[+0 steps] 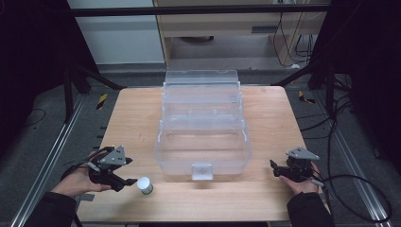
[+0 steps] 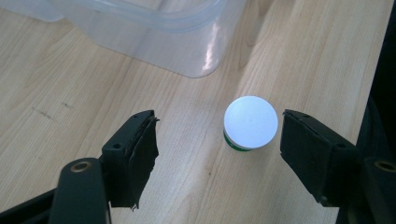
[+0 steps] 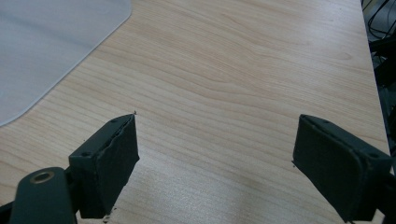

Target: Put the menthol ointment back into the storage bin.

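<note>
Two tongs rest low over the wooden surface [image 1: 142,118], one at each near corner. The left tongs [image 1: 126,180] are spread wide, and a small bottle [image 1: 145,185] with a white cap and a green band stands upright on the wood just ahead of the tips. In the left gripper view the bottle [image 2: 250,123] sits between the two black jaws, closer to the jaw on that view's right, with a narrow strip of wood showing between cap and pad, so neither pad presses on it. A large clear plastic box [image 1: 203,137] stands open in the middle of the surface, well apart from the bottle; its rounded corner [image 2: 196,51] shows beyond the cap. The right tongs [image 1: 276,169] are likewise spread, with bare wood between the jaws.
</note>
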### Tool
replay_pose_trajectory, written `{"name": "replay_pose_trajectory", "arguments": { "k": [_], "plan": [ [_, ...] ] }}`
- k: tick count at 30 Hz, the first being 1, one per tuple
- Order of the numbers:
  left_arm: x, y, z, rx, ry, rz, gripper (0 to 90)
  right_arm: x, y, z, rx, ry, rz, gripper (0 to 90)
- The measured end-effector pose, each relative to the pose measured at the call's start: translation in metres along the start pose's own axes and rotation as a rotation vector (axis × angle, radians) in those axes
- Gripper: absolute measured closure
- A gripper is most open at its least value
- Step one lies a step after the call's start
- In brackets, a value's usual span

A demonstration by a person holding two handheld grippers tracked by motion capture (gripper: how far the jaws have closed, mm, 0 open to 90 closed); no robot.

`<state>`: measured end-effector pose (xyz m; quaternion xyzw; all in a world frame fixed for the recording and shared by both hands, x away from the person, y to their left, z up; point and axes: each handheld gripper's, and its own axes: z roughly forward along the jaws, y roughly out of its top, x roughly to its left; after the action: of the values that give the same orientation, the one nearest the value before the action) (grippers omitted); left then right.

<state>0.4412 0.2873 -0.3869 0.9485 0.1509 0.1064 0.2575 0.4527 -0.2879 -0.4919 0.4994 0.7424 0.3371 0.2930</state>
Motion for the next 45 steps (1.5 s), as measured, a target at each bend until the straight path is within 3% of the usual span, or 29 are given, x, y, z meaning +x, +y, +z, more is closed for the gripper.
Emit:
{"name": "replay_pose_trajectory", "arguments": {
  "k": [3, 16, 25, 36, 45],
  "plan": [
    [-0.002, 0.004, 0.003, 0.032, -0.002, 0.058, 28.5, 0.000, 0.000, 0.001, 0.004, 0.001, -0.007, 14.4],
    [-0.007, 0.011, 0.015, 0.121, -0.062, 0.136, 32.1, 0.000, -0.001, 0.002, 0.023, 0.010, -0.019, 15.0],
    [-0.010, 0.019, 0.027, 0.176, -0.111, 0.172, 35.7, 0.001, -0.001, 0.003, 0.038, 0.019, -0.025, 15.5],
    [-0.011, 0.027, 0.043, 0.244, -0.135, 0.224, 40.1, 0.002, -0.002, 0.004, 0.052, 0.028, -0.031, 16.3],
    [-0.009, 0.029, 0.054, 0.291, -0.165, 0.229, 45.2, 0.003, -0.002, 0.006, 0.066, 0.034, -0.041, 16.6]
  ]
}}
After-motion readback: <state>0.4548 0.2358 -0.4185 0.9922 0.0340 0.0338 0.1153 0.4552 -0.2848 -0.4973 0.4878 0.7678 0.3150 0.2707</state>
